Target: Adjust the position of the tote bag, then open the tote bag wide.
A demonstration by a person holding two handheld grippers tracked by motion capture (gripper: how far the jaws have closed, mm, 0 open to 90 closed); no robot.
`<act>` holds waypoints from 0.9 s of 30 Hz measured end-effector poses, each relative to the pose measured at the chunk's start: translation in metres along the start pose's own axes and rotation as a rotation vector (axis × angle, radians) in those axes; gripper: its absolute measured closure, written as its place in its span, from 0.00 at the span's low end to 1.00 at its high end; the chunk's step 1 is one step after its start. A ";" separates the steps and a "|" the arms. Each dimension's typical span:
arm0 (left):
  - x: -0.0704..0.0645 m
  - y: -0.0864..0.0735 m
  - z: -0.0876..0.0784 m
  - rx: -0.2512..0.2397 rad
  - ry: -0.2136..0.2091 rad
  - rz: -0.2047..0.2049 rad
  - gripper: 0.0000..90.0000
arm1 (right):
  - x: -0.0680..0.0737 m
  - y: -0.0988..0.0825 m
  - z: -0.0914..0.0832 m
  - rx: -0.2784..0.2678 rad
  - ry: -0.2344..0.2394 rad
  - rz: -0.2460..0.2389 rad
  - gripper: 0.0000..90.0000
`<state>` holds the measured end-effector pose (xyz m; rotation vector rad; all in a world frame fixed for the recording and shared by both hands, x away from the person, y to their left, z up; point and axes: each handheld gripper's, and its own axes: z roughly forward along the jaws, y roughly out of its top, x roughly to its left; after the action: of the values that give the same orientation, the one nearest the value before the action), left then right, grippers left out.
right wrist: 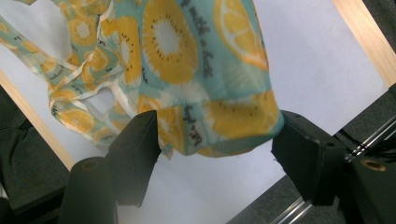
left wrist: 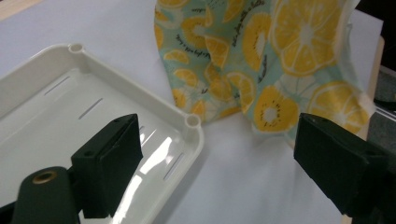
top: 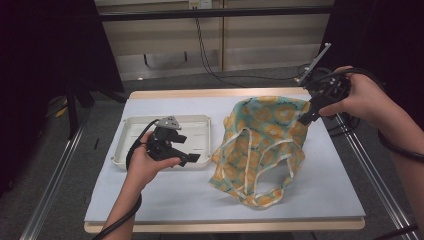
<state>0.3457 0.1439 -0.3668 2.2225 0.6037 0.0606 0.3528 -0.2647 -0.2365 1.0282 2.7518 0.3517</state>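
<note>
Lemon-print cloth (top: pixel 260 145) lies crumpled on worktop (top: pixel 165 200), right of centre; its top corner at 2 o'clock rises between jaws of right tool (right wrist: pixel 215 140). Jaws stand apart; whether pads touch fabric is hard to tell. Left tool (top: pixel 192 157), jaws apart and empty, hovers at 9 o'clock over white tray (top: pixel 125 130), partly hiding tray's near rim.

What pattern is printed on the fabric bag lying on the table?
Yellow citrus slices on pale teal, with cream trim; the fabric bag shows it best in the left gripper view.
</note>
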 end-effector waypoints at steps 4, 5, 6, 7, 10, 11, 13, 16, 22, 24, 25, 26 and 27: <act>-0.001 0.008 0.002 0.001 -0.006 0.006 0.18 | 0.000 -0.009 0.000 -0.008 0.006 0.022 0.35; -0.001 0.008 0.002 0.001 -0.006 0.006 0.18 | 0.000 -0.012 0.000 -0.009 0.006 0.033 0.34; -0.004 0.011 0.003 -0.001 -0.011 0.016 0.18 | 0.000 -0.014 0.000 -0.009 -0.003 0.032 0.34; -0.005 0.013 0.005 -0.011 -0.015 0.022 0.19 | 0.000 -0.016 0.000 -0.007 -0.006 0.040 0.34; -0.008 0.019 0.006 -0.024 -0.026 0.026 0.21 | 0.000 -0.021 0.004 -0.017 0.008 0.047 0.36; -0.009 0.020 0.007 -0.023 -0.029 0.033 0.21 | 0.001 -0.023 0.005 -0.013 0.008 0.048 0.36; -0.011 0.023 0.008 -0.026 -0.027 0.037 0.22 | 0.004 -0.025 0.008 -0.017 0.017 0.035 0.36; -0.013 0.030 0.009 -0.008 -0.036 0.047 0.23 | 0.008 -0.027 0.010 -0.017 0.023 0.018 0.37; -0.016 0.035 0.013 -0.016 -0.052 0.056 0.23 | 0.018 -0.028 0.018 -0.026 0.035 -0.001 0.37; -0.018 0.038 0.016 -0.019 -0.062 0.056 0.23 | 0.021 -0.030 0.021 -0.029 0.040 -0.011 0.37; -0.018 0.039 0.017 -0.007 -0.056 0.060 0.23 | 0.023 -0.030 0.022 -0.035 0.038 -0.014 0.37; -0.018 0.039 0.017 -0.007 -0.056 0.060 0.23 | 0.023 -0.030 0.022 -0.035 0.038 -0.014 0.37; -0.019 0.040 0.019 -0.004 -0.060 0.060 0.23 | 0.027 -0.031 0.024 -0.036 0.038 -0.013 0.37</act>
<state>0.3497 0.0999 -0.3471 2.2304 0.5044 0.0257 0.3196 -0.2658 -0.2706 1.0052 2.7740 0.4212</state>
